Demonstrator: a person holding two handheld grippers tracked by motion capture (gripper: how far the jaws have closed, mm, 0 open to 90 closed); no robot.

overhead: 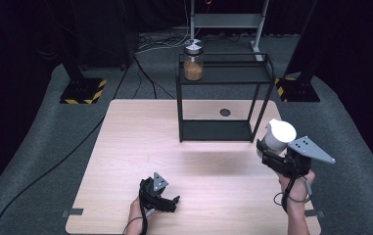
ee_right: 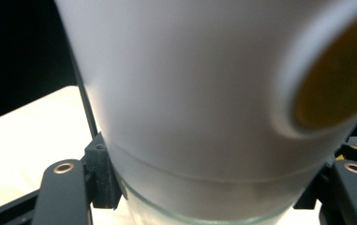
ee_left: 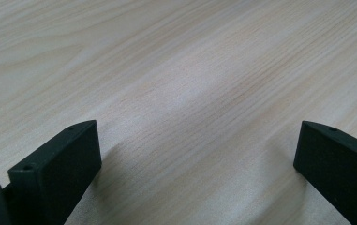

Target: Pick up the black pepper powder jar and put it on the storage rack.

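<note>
My right tool is clamped on a white jar, held up in the air off the right edge of the table, just right of the black shelf rack. In the right gripper view the jaws press the jar's lower body, where white gives way to a clearer glass band; its round mouth shows yellowish inside, so it looks tipped toward the camera. My left tool rests low near the front edge of the table, jaws wide apart w/ nothing between them, bare wood below.

Judging from the layout, the jar is probably headed for the rack, where a glass jar w/ brown contents and a metal lid already stands at the top tier's left end. To do it well: keep the grip firm, level the jar before moving in, approach from the front-right and come in above the top rail.

In the way: the rack's right posts, close to the jar. The bottom tier has low headroom. The small dark disc on the table behind the rack is no obstacle.
</note>
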